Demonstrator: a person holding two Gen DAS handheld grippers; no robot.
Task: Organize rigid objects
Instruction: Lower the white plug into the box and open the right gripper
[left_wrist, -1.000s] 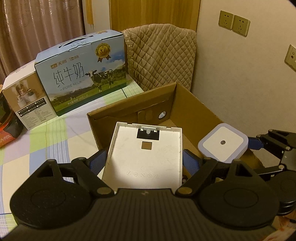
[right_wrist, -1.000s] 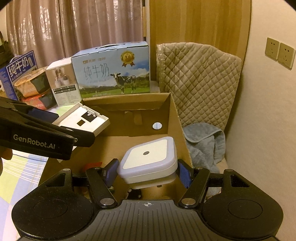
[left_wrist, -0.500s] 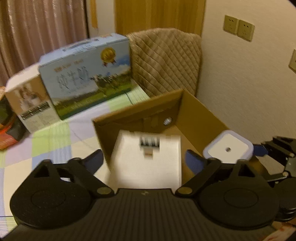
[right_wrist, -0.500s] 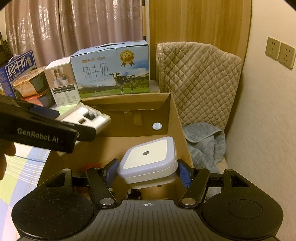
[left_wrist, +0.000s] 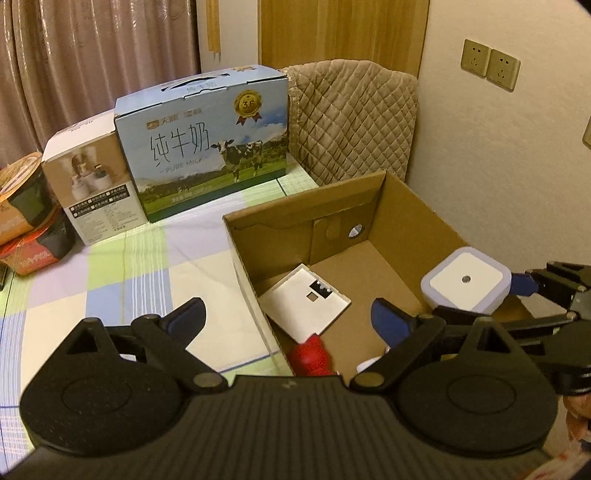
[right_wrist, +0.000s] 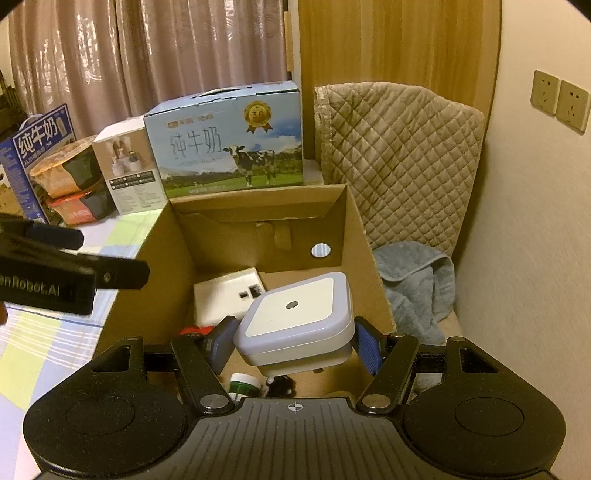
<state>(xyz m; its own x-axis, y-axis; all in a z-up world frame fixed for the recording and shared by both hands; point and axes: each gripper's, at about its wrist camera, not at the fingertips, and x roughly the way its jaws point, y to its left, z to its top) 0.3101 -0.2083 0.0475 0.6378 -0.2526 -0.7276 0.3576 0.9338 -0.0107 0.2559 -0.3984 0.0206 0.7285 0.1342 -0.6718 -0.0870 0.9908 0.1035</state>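
Holding night light (right_wrist: 295, 319) above cardboard box (right_wrist: 364, 236)

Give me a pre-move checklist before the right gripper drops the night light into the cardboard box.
1. Right gripper shut on night light: ok.
2. Night light above cardboard box: ok.
3. Left gripper open and empty: ok.
4. White plate released, lying on the box floor: ok.
5. Landing spot free: cannot tell; red object and green-capped item lie close below.
6. Left gripper clear of the drop path: ok, at the box's left wall.
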